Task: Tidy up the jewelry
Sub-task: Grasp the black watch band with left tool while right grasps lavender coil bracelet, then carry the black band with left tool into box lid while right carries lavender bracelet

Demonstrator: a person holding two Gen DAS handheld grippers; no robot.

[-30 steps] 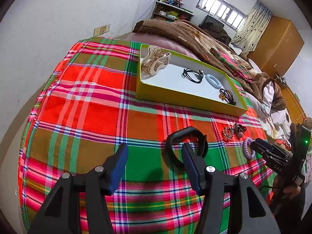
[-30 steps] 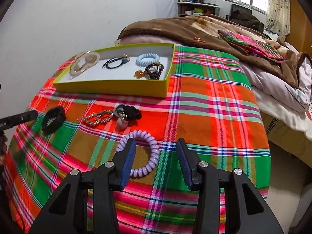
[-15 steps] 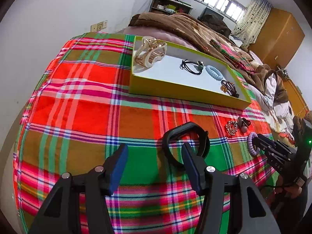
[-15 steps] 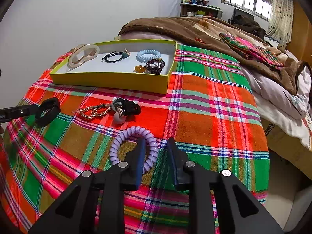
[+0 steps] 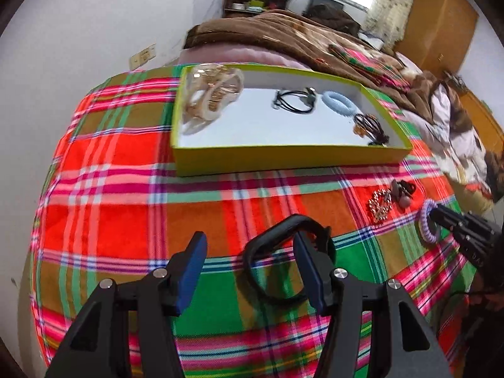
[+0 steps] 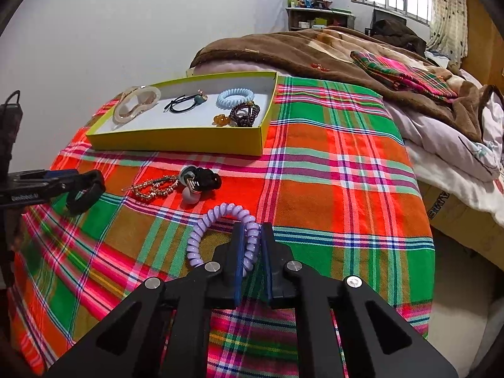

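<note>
We see a bed draped in a bright plaid cloth [image 6: 315,163], with a brown blanket [image 6: 283,50] heaped at the upper right and a white wall behind. At the left edge of the right wrist view our left gripper [image 6: 67,181] stands with its jaws spread, one finger threaded through a black band [image 6: 83,193]; above it at upper centre the yellow tray [image 6: 176,140] holds a clear claw clip [image 6: 135,104], a black hair tie [image 6: 184,102], a pale blue coil [image 6: 235,96] and dark beads [image 6: 244,113]. Between tray and grippers lie a gold clip [image 6: 154,187] and a black clip with a grey ball [image 6: 198,182], and at lower centre our right gripper [image 6: 252,236], whose jaws have just been closing, pinches the purple coil tie [image 6: 217,230] with its loop lying to the left on the cloth.
</note>
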